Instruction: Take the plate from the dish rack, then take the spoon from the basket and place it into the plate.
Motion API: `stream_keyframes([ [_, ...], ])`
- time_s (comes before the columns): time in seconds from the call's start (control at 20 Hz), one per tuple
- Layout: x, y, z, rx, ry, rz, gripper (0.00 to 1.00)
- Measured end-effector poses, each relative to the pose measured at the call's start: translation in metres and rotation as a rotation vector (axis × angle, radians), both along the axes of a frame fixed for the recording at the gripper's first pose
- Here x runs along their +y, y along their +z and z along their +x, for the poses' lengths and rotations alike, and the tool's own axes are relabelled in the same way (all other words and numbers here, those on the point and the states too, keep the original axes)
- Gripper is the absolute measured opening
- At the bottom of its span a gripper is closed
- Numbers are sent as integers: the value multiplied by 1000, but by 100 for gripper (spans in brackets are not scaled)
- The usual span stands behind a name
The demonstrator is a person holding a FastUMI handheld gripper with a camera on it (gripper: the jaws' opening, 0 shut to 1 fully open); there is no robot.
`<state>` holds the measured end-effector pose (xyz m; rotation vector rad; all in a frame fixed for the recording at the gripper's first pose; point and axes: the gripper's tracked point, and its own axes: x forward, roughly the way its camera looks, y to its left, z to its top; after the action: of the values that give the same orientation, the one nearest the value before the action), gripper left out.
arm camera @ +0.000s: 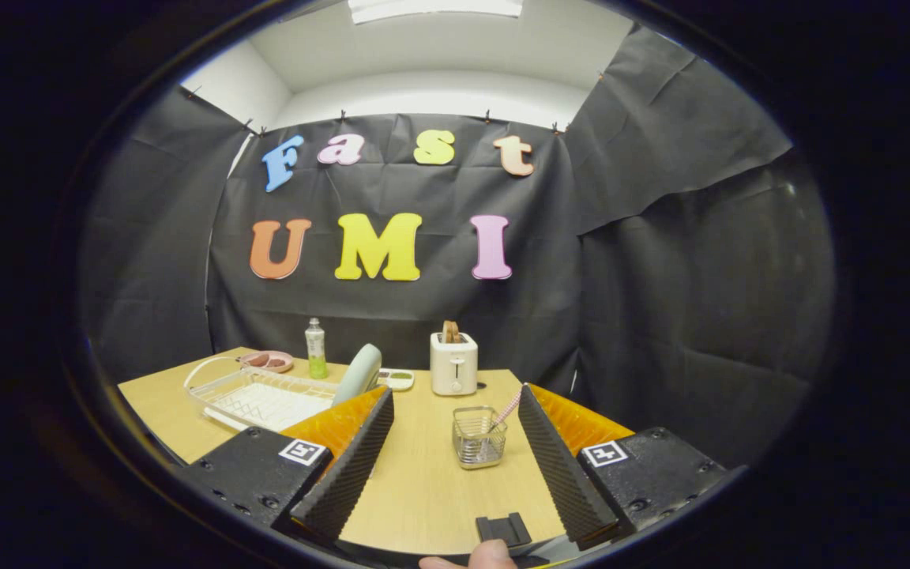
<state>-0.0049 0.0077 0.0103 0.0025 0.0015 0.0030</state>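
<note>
From the gripper view, the gripper (455, 415) has its two fingers spread wide apart, and nothing is between them but bare table (423, 498). It holds nothing.

The plate (359, 373) stands on its edge in the dish rack (261, 399). The rack sits on the table off to the left, past the left finger. The plate is at the right end of the rack, just behind the tip of that finger, so the finger hides its bottom part.

The basket (479, 436) is a small wire one. It sits on the table between the fingers, closer to the right one. A pink handle pokes out of it and leans to the right; I think this is the spoon (506, 409), but its bowl end is too small to see.

Farther back stand a toaster (453, 363), a bottle (314, 348), a pink dish (268, 361) and a small flat thing (396, 379).

Nothing is picked up yet, so the plate comes first. Here is what could go wrong. The plate is thin and smooth and stands up, so it could slip out if the fingers pinch only its rim. It could catch on the rack wires and drag the light rack along. Later, the spoon handle is skinny, so the fingers could miss it or tip the little basket over.
</note>
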Motion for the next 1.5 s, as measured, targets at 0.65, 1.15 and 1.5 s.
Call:
stream_keyframes([
  [0.65, 44, 43, 34, 76, 118, -28, 100],
  [1.15, 104, 83, 119, 277, 196, -73, 100],
  [1.5, 142, 54, 173, 556, 221, -50, 100],
])
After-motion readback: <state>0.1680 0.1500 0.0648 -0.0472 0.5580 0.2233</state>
